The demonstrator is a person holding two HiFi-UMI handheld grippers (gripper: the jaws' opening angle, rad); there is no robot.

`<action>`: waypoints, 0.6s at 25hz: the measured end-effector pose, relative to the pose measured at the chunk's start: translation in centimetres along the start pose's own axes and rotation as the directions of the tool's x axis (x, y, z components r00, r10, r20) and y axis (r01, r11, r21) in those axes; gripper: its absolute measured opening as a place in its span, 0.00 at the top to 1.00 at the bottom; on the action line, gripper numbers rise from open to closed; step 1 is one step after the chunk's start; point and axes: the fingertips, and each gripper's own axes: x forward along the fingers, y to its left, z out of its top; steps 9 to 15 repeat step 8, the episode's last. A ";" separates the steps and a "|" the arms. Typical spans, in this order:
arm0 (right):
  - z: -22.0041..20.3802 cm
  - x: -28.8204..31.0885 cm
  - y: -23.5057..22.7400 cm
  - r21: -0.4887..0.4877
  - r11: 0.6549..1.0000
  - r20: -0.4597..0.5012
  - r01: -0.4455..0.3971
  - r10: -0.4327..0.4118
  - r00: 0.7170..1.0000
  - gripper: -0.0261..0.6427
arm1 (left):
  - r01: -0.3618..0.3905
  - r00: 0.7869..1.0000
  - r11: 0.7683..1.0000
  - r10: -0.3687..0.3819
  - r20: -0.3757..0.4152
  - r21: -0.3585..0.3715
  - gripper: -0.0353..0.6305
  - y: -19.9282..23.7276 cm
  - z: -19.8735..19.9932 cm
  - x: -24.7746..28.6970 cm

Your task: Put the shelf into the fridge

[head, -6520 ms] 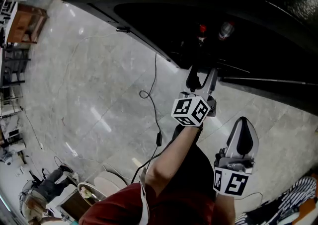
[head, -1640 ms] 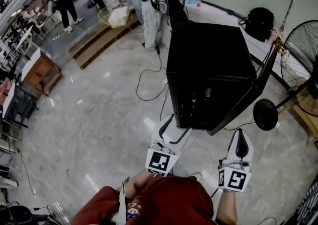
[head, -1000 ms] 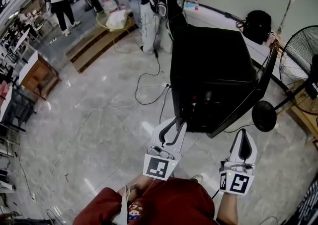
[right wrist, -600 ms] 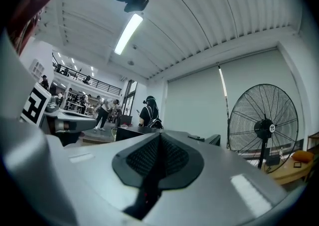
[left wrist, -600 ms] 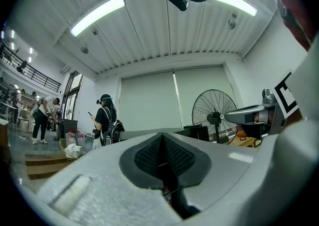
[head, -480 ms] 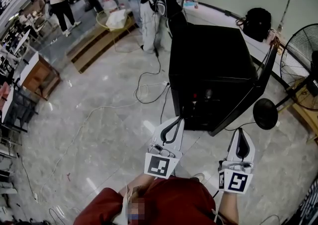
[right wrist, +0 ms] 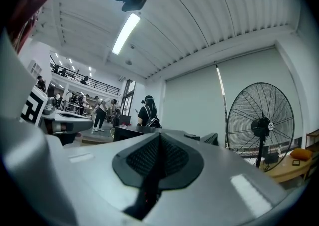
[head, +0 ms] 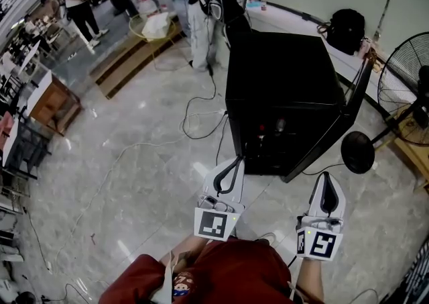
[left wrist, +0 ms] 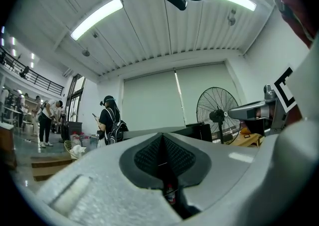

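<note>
A black fridge (head: 288, 88) stands on the marble floor ahead of me, its door (head: 356, 111) swung open to the right. Bottles (head: 275, 125) show in its dark inside; I cannot make out a shelf there. My left gripper (head: 236, 162) hangs just in front of the fridge's lower left corner, shut with nothing in it; its pads (left wrist: 172, 157) meet. My right gripper (head: 326, 178) is held to the right, below the open door, also shut and empty, jaws (right wrist: 157, 157) pressed together. The fridge's top (right wrist: 132, 131) shows beyond the right jaws.
A standing fan (head: 409, 71) with a round base (head: 356, 154) is right of the door. A person with a backpack (head: 208, 1) stands behind the fridge. Cables (head: 201, 115) trail over the floor on the left. A wooden table (head: 50, 98) stands far left.
My left gripper's jaws have closed from partly open, with nothing between them. Seconds ago I was bent close to the fridge's inside; I now stand back from it.
</note>
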 end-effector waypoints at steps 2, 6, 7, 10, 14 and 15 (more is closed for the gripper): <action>0.1 0.0 -0.1 -0.002 1.000 0.001 -0.003 0.003 1.000 0.96 | -0.002 1.000 1.000 0.002 -0.006 0.005 0.94 -0.1 0.0 0.1; 0.2 -0.4 -0.4 -0.001 1.000 0.005 -0.005 0.005 1.000 0.96 | 0.000 1.000 1.000 0.001 -0.004 0.012 0.94 -0.7 0.0 0.1; 0.1 -0.5 -0.5 -0.001 1.000 0.005 -0.003 0.003 1.000 0.96 | 0.000 1.000 1.000 0.000 -0.004 0.015 0.94 -0.8 -0.1 0.1; 0.0 -0.6 -0.6 0.000 1.000 0.005 -0.001 0.001 1.000 0.96 | 0.001 1.000 1.000 -0.001 -0.005 0.018 0.94 -1.0 -0.1 0.0; 0.0 -0.6 -0.6 0.000 1.000 0.005 -0.001 0.001 1.000 0.96 | 0.001 1.000 1.000 -0.001 -0.005 0.018 0.94 -1.0 -0.1 0.0; 0.0 -0.6 -0.6 0.000 1.000 0.005 -0.001 0.001 1.000 0.96 | 0.001 1.000 1.000 -0.001 -0.005 0.018 0.94 -1.0 -0.1 0.0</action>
